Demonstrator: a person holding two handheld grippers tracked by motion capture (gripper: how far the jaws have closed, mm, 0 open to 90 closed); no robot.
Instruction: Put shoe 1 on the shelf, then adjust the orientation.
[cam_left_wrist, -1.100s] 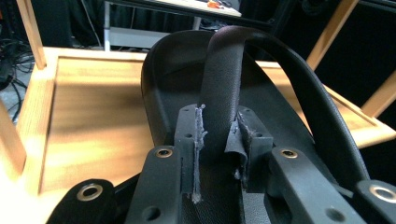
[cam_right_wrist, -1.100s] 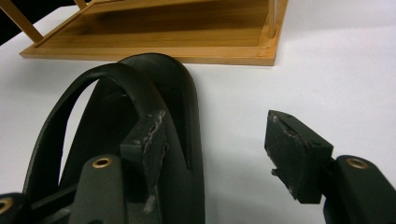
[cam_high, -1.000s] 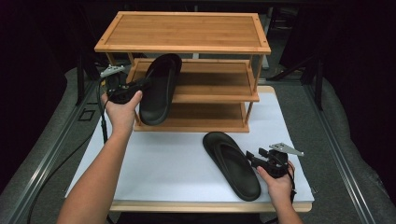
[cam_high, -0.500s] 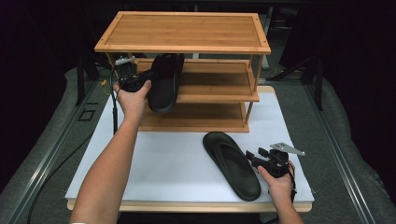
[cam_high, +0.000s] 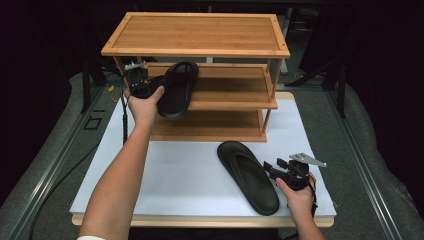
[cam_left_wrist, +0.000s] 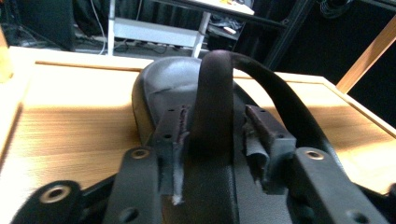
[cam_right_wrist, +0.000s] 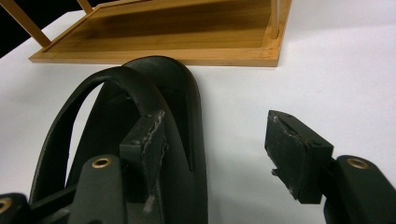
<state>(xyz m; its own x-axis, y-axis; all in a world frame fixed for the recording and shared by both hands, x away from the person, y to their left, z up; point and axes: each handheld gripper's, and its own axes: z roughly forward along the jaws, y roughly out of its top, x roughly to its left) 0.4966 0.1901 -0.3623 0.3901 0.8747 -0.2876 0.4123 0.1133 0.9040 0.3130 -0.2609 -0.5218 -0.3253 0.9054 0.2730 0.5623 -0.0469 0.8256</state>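
A black sandal (cam_high: 177, 90) lies slanted on the middle shelf (cam_high: 230, 85) of a wooden rack, its heel end past the front edge. My left gripper (cam_high: 159, 86) is at its strap (cam_left_wrist: 215, 93). The jaws have just been opening, and the strap stands between the pads with a gap at the right pad. A second black sandal (cam_high: 247, 175) lies flat on the white table top (cam_high: 175, 170). My right gripper (cam_high: 271, 171) stands open at its right edge. One jaw is over the sandal (cam_right_wrist: 140, 93), the other over the bare table.
The three-tier wooden rack (cam_high: 200, 32) stands at the back of the table. Its bottom shelf (cam_right_wrist: 177, 37) lies just beyond the second sandal. Dark floor and metal rails flank the table on both sides.
The left hand carried the first sandal from in front of the rack up and to the right onto the middle shelf. The right hand and second sandal stayed put.
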